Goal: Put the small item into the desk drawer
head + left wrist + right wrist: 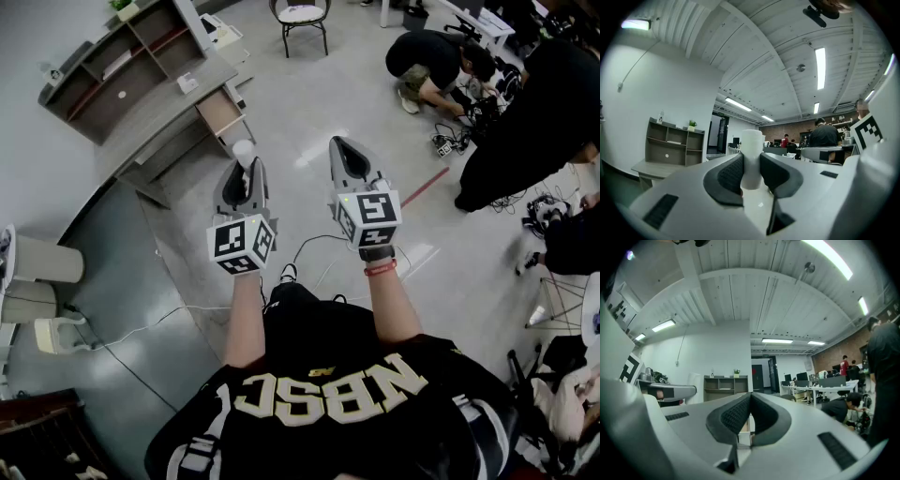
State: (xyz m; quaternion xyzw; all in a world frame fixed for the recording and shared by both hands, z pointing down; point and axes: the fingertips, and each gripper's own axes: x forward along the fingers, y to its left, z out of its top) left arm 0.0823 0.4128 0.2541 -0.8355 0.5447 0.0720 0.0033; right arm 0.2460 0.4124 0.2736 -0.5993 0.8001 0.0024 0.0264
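A small white cylinder stands upright between the pads of my left gripper, which is shut on it. In the left gripper view the cylinder fills the gap of that gripper, and both dark pads press its sides. My right gripper is held beside it at the same height, its jaws shut with nothing between them. The grey desk stands ahead to the left, with a wooden drawer pulled open at its right end. Both grippers are well short of the drawer.
A shelf unit sits on the desk. A chair stands beyond it. A person crouches among cables at the upper right, with another in black nearby. A cable runs on the floor, and white bins stand at the left.
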